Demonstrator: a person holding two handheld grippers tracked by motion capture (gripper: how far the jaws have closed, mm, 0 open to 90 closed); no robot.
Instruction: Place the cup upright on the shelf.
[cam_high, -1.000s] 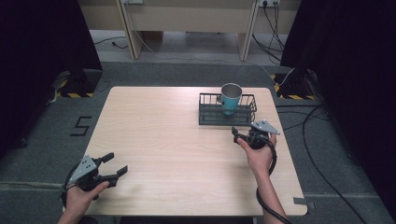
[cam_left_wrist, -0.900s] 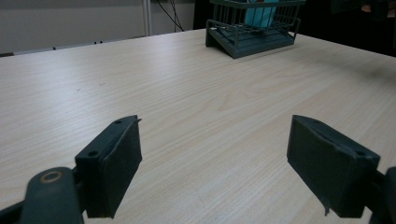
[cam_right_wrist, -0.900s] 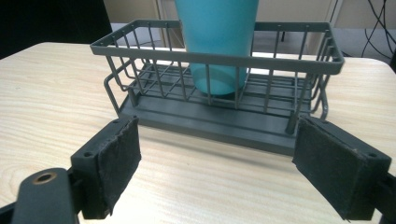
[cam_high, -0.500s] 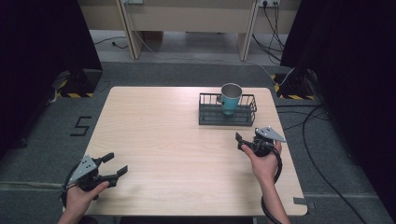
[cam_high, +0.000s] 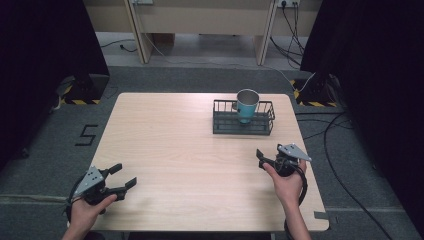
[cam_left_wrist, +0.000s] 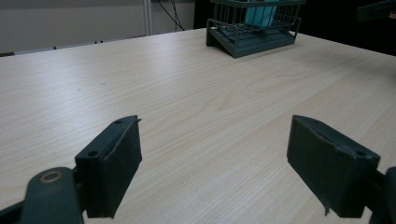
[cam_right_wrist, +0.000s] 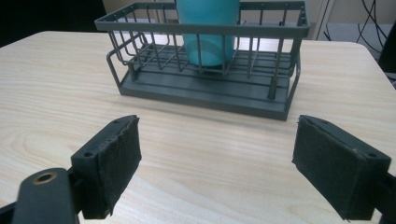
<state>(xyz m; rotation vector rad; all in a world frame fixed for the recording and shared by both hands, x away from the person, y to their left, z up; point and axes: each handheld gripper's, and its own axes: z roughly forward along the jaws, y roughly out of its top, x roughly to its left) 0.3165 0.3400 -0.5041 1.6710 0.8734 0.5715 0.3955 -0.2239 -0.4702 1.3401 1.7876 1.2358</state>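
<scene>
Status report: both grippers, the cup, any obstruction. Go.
Left gripper open, empty, near table corner. Right gripper open, empty, short of the wire basket. Teal cup upright inside basket. Nothing between.

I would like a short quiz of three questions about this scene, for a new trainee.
1. True or false: the teal cup stands upright inside the wire basket.
2. Which gripper is nearer to the basket: A) left gripper, B) right gripper?
3. Fill in: both grippers have their jaws ____.

Key:
1. True.
2. B; it is over the table, just in front of the basket.
3. Open, with nothing between them.
</scene>
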